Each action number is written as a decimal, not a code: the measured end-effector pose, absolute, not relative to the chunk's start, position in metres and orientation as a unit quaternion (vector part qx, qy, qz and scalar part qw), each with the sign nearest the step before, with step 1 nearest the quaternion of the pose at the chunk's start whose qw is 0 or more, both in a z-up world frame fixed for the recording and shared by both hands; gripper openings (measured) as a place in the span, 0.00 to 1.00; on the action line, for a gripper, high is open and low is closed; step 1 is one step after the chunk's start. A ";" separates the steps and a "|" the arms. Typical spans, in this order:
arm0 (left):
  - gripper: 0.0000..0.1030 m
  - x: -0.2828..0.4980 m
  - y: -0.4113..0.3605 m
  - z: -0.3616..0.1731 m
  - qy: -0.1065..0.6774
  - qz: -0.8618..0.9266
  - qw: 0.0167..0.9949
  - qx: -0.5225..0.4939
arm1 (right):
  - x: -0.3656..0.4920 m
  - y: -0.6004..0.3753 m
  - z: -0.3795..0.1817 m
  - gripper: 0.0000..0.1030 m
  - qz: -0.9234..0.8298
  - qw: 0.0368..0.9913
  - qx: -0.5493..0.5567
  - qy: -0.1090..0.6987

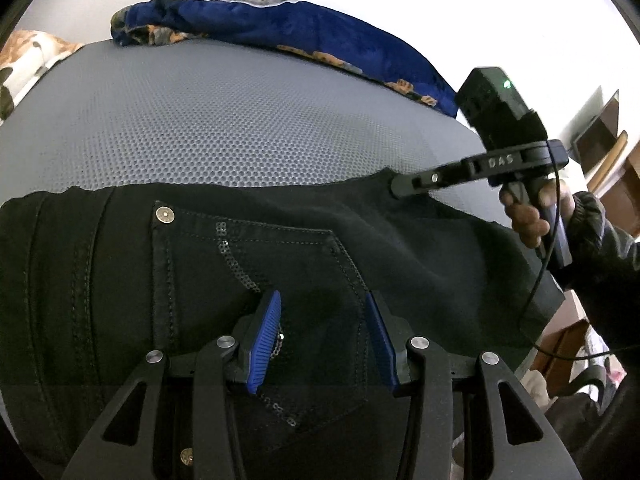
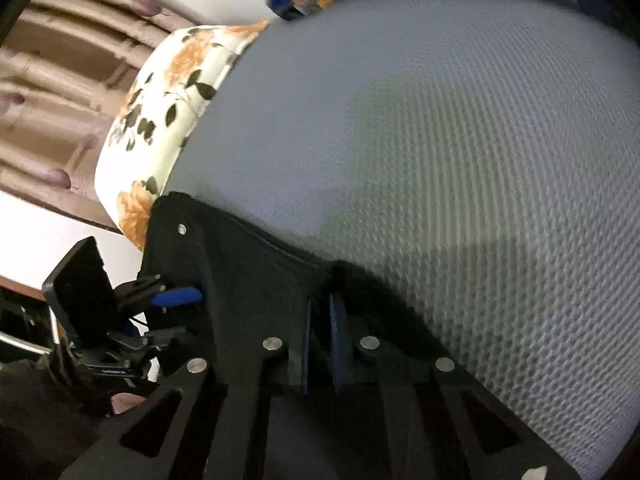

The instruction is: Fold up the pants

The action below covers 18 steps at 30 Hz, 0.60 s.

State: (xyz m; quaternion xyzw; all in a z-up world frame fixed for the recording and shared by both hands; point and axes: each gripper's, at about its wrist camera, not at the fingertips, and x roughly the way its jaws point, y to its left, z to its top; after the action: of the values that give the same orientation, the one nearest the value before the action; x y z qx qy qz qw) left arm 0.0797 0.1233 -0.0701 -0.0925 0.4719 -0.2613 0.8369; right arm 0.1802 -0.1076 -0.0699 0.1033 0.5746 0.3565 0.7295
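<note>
Pants [image 1: 280, 248], black, lie flat on the grey mesh mattress [image 1: 224, 120], directly under and ahead of the left gripper [image 1: 324, 340]. Its blue pads [image 1: 264, 344] stand spread over the back pocket [image 1: 280, 280], with a gap between them and no cloth in it. To its right, the right gripper [image 1: 404, 184] meets the far edge of the pants; in its own view the jaws are pressed almost together on a raised fold of black cloth [image 2: 320, 320]. Beyond both grippers a blue blanket [image 1: 280, 28] lies at the far end of the mattress, and a floral sheet [image 2: 168, 112] shows at the left edge.
</note>
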 end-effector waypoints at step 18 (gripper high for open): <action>0.44 0.079 0.084 -0.024 0.406 -0.280 0.870 -0.015 | 0.146 -0.194 -0.007 0.28 0.194 0.856 0.096 0.470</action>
State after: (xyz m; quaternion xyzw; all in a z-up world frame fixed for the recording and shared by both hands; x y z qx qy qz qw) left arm 0.0792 0.0839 -0.0240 -0.0147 0.4057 -0.2795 0.8701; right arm 0.1458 -0.1939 -0.0070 0.0961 0.4703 0.1942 0.8555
